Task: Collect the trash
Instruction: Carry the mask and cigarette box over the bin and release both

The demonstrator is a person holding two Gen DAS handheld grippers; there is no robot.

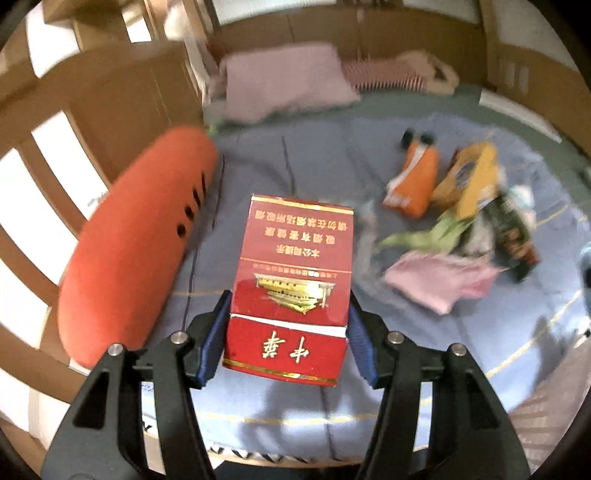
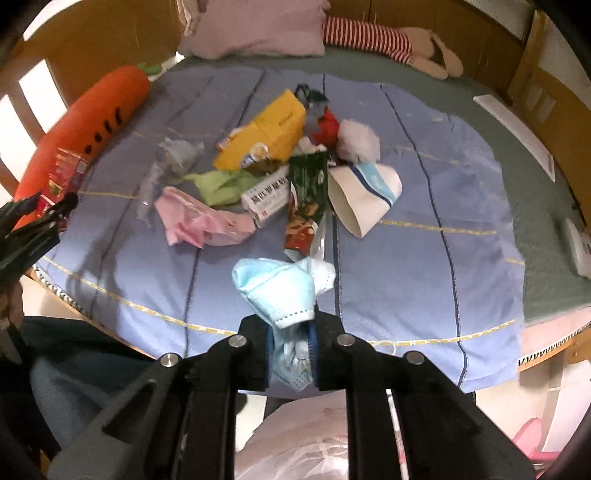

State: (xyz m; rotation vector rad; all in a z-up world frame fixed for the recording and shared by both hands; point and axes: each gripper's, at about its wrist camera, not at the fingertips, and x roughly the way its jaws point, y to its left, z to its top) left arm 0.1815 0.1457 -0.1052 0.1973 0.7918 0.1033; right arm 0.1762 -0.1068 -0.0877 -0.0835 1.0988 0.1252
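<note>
My left gripper [image 1: 286,332] is shut on a red cigarette pack [image 1: 291,280] with gold lettering, its blue pads pressing both sides, lifted above the blue bedspread [image 1: 314,166]. My right gripper [image 2: 291,339] is shut on a crumpled light-blue face mask [image 2: 277,288], held over the bed's near edge. A pile of trash lies mid-bed: a yellow box [image 2: 269,129], a pink wad [image 2: 199,221], a green wrapper [image 2: 308,192], a white paper cup [image 2: 364,195], a barcode box [image 2: 267,195] and a clear plastic bottle [image 2: 173,158]. The left gripper with its red pack [image 2: 62,173] shows at the right view's left edge.
A long orange carrot plush [image 1: 129,240] lies along the bed's left side by the wooden rails [image 1: 22,192]. A pink pillow [image 2: 255,29] and a striped plush [image 2: 373,37] sit at the head. A translucent plastic bag [image 2: 325,443] lies below the right gripper, off the bed.
</note>
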